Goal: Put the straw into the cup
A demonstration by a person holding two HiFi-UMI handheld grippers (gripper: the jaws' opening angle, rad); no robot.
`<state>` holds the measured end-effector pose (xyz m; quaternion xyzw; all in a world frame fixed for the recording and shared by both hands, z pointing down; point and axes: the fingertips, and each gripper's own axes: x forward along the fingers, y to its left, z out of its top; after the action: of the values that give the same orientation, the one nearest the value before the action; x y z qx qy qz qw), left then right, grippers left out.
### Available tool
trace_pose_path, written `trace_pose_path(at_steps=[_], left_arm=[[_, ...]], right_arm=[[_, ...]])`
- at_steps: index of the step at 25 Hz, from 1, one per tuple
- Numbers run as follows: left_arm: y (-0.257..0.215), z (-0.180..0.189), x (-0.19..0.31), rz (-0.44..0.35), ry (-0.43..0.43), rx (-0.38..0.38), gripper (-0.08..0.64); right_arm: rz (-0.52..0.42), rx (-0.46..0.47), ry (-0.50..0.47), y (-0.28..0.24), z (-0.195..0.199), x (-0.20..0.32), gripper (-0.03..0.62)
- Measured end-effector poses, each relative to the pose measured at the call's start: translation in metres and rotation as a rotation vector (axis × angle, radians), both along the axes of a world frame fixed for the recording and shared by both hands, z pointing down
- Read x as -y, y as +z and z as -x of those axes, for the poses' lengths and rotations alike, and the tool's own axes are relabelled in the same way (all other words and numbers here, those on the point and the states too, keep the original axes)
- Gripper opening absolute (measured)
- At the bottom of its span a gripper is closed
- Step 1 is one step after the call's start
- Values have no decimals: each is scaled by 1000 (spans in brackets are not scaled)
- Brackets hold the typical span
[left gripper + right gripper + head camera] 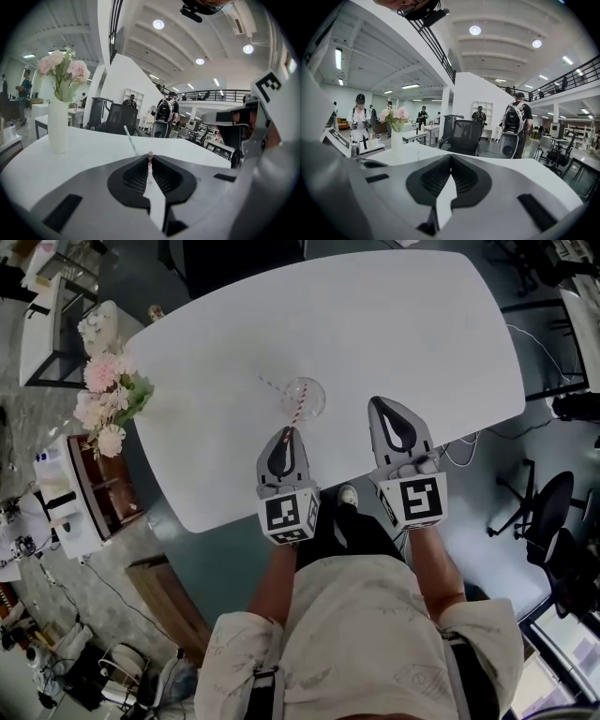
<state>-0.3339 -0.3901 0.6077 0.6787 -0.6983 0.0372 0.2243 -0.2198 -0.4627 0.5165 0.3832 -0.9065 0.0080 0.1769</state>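
Left hand-held gripper (287, 431) is clamped on the straw (297, 415); right hand-held gripper (379, 405) is closed, empty. Insertion is judged in hand; release inside the cup (319, 390) is needed next.

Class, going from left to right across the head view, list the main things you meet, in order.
pink flowers → clear cup → right gripper → black office chair
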Motion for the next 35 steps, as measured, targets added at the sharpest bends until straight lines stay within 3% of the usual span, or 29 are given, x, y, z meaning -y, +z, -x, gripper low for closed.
trace_pose_path(at_steps=[14, 20, 35], left_arm=[[12, 1, -7, 1, 10, 5, 29], [11, -1, -10, 25, 7, 30, 120], [-17, -26, -55, 38, -61, 109, 132]], right_arm=[[19, -6, -22, 10, 12, -2, 2], [18, 8, -25, 6, 7, -5, 2], [-18, 82, -53, -30, -31, -32, 2]])
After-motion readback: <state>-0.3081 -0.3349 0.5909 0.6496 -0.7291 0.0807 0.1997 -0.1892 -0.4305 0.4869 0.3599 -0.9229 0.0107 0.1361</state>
